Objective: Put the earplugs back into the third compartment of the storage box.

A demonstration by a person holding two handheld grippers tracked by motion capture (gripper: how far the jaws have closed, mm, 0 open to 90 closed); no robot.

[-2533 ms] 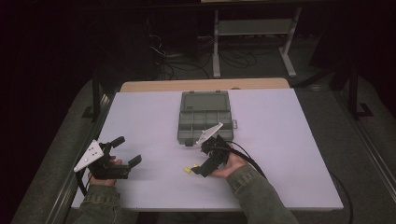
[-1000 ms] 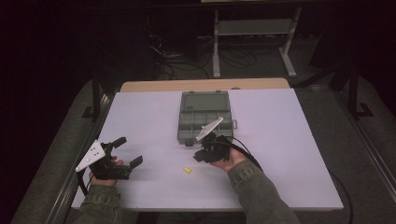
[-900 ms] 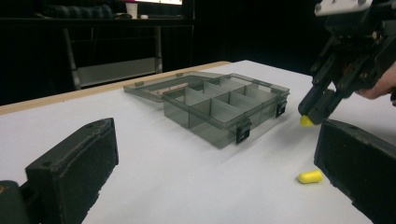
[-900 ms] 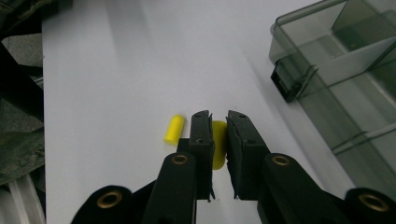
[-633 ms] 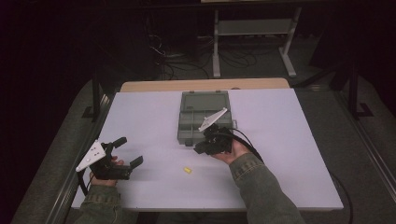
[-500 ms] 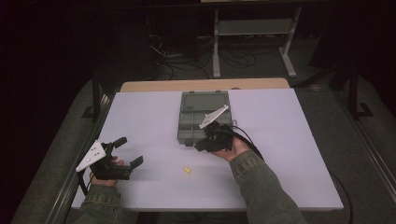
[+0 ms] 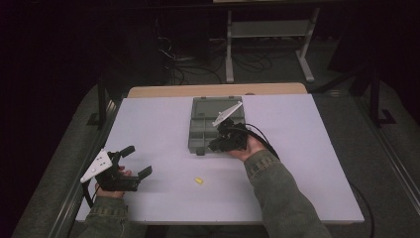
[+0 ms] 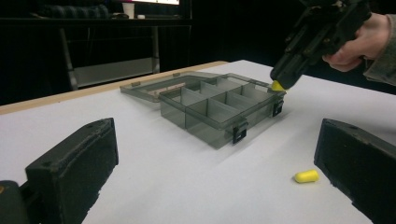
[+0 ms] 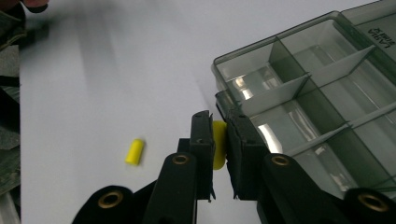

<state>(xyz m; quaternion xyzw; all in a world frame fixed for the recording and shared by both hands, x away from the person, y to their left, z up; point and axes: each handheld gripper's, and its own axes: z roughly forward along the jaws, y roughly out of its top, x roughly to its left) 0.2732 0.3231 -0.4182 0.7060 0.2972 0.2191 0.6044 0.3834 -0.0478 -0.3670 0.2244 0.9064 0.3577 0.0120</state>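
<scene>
At the near front corner of the smoky grey translucent plastic compartment box, whose lid lies folded open behind it, the right gripper holds a small yellow foam earplug clamped between its two black jaws, just above the box's rim. A second yellow earplug lies loose on the white table, between the box and the left gripper, which rests near the table's front edge with its jaws wide apart and nothing in them. The step in hand looks like dropping the held plug into a compartment. To do it well, the person should carry the jaws fully past the wall until the plug hangs over the middle of one cell, lower it close, and only then part the jaws, since light foam released on a divider would likely bounce out.
</scene>
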